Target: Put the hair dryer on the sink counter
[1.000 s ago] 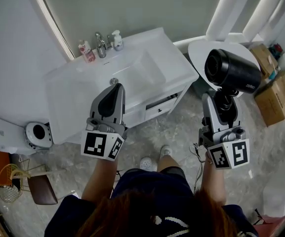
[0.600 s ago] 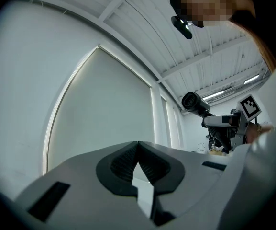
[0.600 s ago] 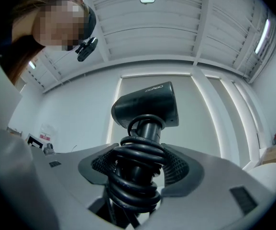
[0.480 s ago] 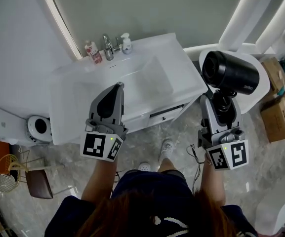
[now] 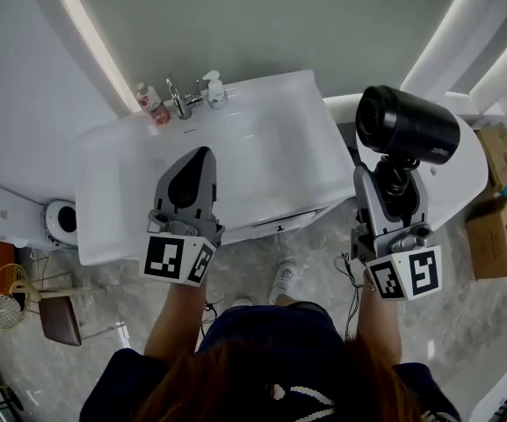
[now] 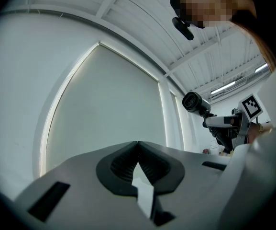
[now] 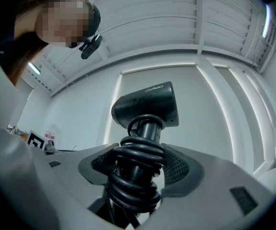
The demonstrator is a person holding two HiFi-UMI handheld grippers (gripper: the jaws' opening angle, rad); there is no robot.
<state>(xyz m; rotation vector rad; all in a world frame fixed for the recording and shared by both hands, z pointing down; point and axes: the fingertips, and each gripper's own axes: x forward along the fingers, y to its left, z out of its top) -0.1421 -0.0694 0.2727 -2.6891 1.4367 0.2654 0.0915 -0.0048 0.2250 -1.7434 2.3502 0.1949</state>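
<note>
A black hair dryer (image 5: 409, 128) stands upright in my right gripper (image 5: 392, 185), its barrel pointing left over the counter's right end. The right gripper view shows the jaws shut on the dryer's handle (image 7: 140, 171), which has its black cord wound round it. My left gripper (image 5: 199, 155) is shut and empty, held over the front of the white sink counter (image 5: 301, 178); in the left gripper view its jaws (image 6: 138, 150) meet with nothing between them. The basin (image 5: 148, 183) sits left of centre in the counter.
A chrome tap (image 5: 179, 101), a pink bottle (image 5: 150, 101) and a white pump bottle (image 5: 212, 90) stand along the counter's back edge. A white toilet (image 5: 25, 223) lies to the left, cardboard boxes (image 5: 502, 227) to the right. A white round-edged fixture (image 5: 464, 178) is behind the dryer.
The view has shifted, so the counter now lies further under both grippers. The dryer stays held upright in the right gripper and the left stays shut.
</note>
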